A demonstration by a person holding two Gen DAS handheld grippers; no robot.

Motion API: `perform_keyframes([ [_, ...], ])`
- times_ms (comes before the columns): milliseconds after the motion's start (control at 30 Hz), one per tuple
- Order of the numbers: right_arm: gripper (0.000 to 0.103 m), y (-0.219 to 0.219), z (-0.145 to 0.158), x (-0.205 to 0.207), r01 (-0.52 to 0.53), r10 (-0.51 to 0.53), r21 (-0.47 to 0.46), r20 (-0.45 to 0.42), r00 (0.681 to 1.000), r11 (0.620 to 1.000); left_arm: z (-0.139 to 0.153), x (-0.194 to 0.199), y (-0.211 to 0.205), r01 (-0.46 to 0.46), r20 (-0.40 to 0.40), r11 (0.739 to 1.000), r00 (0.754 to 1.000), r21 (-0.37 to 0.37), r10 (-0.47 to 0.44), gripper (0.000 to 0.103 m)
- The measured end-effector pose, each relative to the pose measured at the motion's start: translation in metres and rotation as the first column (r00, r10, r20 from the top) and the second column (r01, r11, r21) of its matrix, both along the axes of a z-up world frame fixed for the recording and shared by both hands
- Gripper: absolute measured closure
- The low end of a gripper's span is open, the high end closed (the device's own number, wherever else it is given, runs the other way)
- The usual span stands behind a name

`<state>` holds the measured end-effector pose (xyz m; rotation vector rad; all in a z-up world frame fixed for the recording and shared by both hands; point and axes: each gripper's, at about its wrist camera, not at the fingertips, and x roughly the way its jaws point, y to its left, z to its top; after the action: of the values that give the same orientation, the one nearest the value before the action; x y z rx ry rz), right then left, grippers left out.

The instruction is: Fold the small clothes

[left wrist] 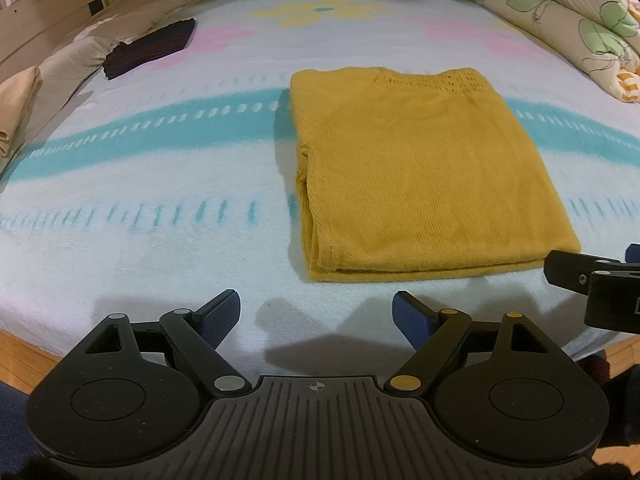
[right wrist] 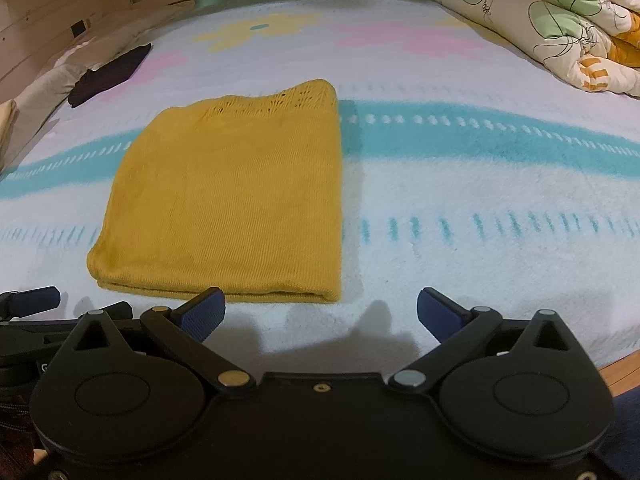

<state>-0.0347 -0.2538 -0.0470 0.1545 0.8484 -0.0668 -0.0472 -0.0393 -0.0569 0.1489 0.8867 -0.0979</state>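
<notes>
Yellow knit top lies folded into a neat rectangle on the bed, across the teal stripe. Left tool hangs just short of its near edge, spread wide, nothing in it. Right tool is alongside, likewise released and empty. A dark folded garment sits far left; quilt bunched far right.
</notes>
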Motion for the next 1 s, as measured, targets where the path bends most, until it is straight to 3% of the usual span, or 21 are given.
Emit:
perform_keyframes([
  [1000, 0.001, 0.0027, -0.0014, -0.0007, -0.005, 0.005, 0.003, -0.001, 1.0, 1.0, 0.0012, -0.0024, -0.0067, 0.029, 0.006, 1.0, 1.0, -0.001, -0.029, 0.02],
])
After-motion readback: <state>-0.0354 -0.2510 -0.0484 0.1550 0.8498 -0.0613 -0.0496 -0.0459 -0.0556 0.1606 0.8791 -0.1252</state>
